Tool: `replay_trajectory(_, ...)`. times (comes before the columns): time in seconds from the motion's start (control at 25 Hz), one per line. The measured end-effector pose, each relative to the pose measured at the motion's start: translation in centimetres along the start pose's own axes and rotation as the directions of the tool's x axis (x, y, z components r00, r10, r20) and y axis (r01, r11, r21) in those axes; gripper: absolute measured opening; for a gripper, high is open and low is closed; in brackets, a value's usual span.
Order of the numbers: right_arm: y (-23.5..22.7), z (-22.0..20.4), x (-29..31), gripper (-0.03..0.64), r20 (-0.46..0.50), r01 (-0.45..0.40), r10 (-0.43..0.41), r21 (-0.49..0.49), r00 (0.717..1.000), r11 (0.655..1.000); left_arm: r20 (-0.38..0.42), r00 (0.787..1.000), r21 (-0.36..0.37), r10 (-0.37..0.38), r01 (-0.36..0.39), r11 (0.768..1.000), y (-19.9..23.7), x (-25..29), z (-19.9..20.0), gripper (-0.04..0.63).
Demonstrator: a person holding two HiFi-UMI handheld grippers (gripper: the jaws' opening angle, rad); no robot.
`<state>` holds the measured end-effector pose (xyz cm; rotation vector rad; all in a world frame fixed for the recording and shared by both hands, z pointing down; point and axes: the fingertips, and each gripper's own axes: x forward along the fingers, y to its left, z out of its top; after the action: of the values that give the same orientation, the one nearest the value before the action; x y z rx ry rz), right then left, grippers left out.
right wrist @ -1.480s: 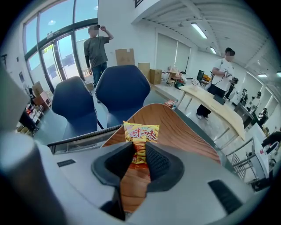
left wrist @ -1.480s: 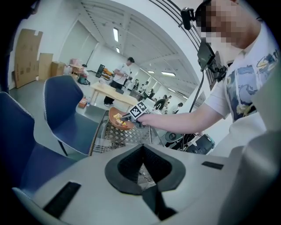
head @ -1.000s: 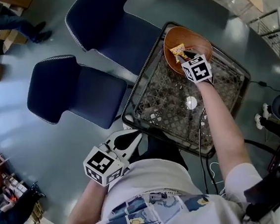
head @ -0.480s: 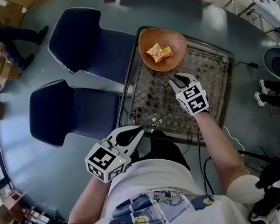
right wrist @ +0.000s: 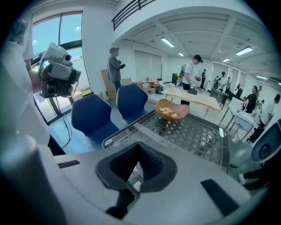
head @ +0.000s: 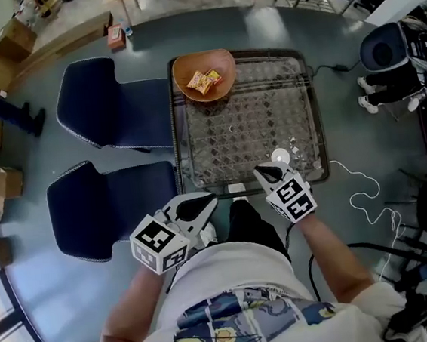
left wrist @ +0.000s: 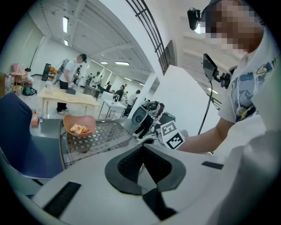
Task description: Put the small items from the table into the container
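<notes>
Currently hovering the right gripper (head: 269,170), jaws pressed together on nothing, over the near edge of the black metal lattice table (head: 267,100). Facing the small white round item (head: 280,155) lying on the table just beyond its tips and slightly right, with no long axis to match. Holding the left gripper (head: 202,203), likewise closed and empty, off the table by the waist, the farther of the 2. Needing a long carry to the brown wooden bowl (head: 185,82) at the far left corner, already containing yellow snack packets (head: 205,80).
</notes>
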<state>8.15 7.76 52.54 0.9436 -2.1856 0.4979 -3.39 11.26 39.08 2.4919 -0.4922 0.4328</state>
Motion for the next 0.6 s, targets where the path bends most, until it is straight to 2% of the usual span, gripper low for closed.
replay_trajectory(0.2, 5.9, -1.3, -4.1, 0.008, 0.044, 0.069, -0.07, 0.041, 0.997, 0.997, -0.013, 0.998, 0.05, -0.064, 0.065, 0.997, -3.1, -3.0, -2.6, 0.008)
replay_trajectory(0.36, 10.2, -2.0, -6.1, 0.008, 0.083, 0.098, -0.105, 0.079, 0.991, 0.992, -0.02, 0.995, 0.036, -0.093, 0.094, 0.995, -4.6, -5.2, -5.3, 0.008)
replay_trajectory(0.6, 13.7, -2.2, -8.7, 0.008, 0.147, 0.118, -0.136, 0.125, 0.98, 0.985, -0.043, 0.991, 0.076, -0.125, 0.128, 0.989, -6.7, -6.3, -7.2, 0.008)
